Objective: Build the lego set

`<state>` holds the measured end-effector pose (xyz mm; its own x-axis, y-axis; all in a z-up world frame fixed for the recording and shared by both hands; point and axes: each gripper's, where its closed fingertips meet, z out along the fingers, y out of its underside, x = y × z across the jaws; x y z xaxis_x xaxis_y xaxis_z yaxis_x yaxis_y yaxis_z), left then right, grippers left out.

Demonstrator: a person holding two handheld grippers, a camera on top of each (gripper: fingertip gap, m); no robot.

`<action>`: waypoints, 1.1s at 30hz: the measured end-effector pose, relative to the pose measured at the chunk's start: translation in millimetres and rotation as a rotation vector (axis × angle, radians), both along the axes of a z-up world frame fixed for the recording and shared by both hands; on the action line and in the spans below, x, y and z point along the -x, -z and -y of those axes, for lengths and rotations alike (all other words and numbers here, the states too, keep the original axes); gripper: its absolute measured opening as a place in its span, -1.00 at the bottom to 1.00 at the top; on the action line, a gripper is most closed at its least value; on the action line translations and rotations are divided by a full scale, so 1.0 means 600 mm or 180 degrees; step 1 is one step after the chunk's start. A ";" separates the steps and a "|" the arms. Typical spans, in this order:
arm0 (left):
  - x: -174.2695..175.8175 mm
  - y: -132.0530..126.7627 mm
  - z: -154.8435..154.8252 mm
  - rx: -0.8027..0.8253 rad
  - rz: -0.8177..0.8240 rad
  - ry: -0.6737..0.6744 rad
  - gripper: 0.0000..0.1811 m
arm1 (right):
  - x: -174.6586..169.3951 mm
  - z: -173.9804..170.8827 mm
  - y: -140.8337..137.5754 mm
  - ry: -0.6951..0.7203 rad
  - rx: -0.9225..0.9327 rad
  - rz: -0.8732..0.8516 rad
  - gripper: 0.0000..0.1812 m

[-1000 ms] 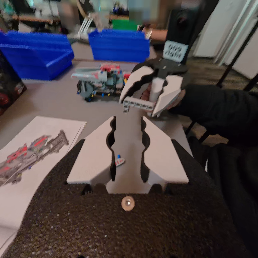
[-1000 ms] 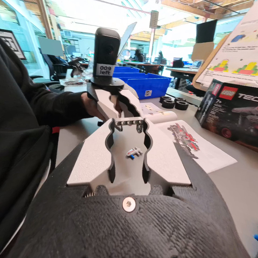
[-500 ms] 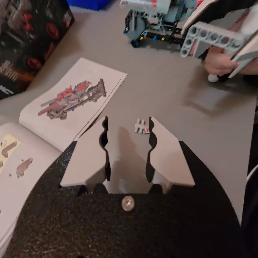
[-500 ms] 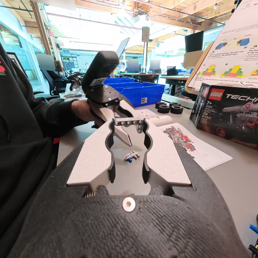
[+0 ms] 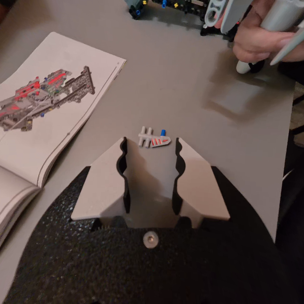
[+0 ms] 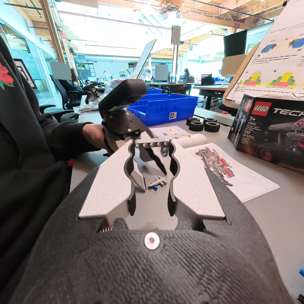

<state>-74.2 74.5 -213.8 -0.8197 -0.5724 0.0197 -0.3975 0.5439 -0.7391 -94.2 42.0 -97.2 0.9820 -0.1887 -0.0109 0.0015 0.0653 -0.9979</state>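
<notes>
My left gripper (image 5: 151, 139) is open and tilted down at the grey table (image 5: 164, 82). A small grey sub-assembly (image 5: 153, 139) with a red-striped panel and a blue pin lies on the table just ahead of its fingertips, untouched. In the right wrist view the left gripper's fingers (image 6: 139, 178) point down just left of that piece (image 6: 157, 182). My right gripper (image 6: 151, 143) is shut on a grey L-shaped beam (image 6: 148, 145), held above the table. The beam's end (image 5: 212, 13) and the holding hand (image 5: 256, 41) show at the top right of the left wrist view.
An open instruction booklet (image 5: 49, 98) lies to the left. The partly built model (image 5: 164, 8) stands at the far edge. The set's box (image 6: 271, 131), several black tyres (image 6: 204, 125) and a blue bin (image 6: 164, 108) stand beyond. The table's right edge (image 5: 286, 148) is close. The gap from one gripper's tips to the other's is roughly 12 cm.
My left gripper has tipped downward and moved in on the small sub-assembly, jaws still open. My right gripper has kept hold of the L-shaped beam in about the same place.
</notes>
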 end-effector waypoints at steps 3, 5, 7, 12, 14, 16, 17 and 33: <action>-0.002 0.001 0.003 -0.0051 0.0010 0.0257 -0.43 | 0.002 0.001 -0.001 -0.0047 -0.0017 -0.0023 -0.56; -0.003 0.001 0.001 -0.0039 0.0021 0.0365 -0.54 | 0.003 -0.001 0.001 -0.0071 0.0006 -0.0020 -0.56; -0.002 0.001 -0.001 -0.0017 0.0039 0.0430 -0.60 | 0.006 -0.003 0.003 -0.0095 0.0040 -0.0007 -0.56; 0.007 0.000 0.002 -0.0044 0.0117 0.0653 -0.60 | 0.008 -0.009 0.009 -0.0143 0.0135 -0.0018 -0.56; 0.009 0.000 0.004 -0.0053 0.0151 0.0761 -0.60 | 0.011 -0.012 0.012 -0.0190 0.0186 -0.0017 -0.56; 0.011 0.000 0.005 -0.0049 0.0148 0.0842 -0.60 | 0.009 -0.014 0.015 -0.0176 0.0219 -0.0052 -0.56; 0.013 0.000 0.007 -0.0037 0.0120 0.0880 -0.60 | 0.008 -0.014 0.015 -0.0179 0.0222 -0.0071 -0.56; 0.023 0.000 0.004 -0.0021 0.0090 0.0989 -0.60 | 0.001 -0.019 0.024 -0.0262 0.0305 -0.0283 -0.56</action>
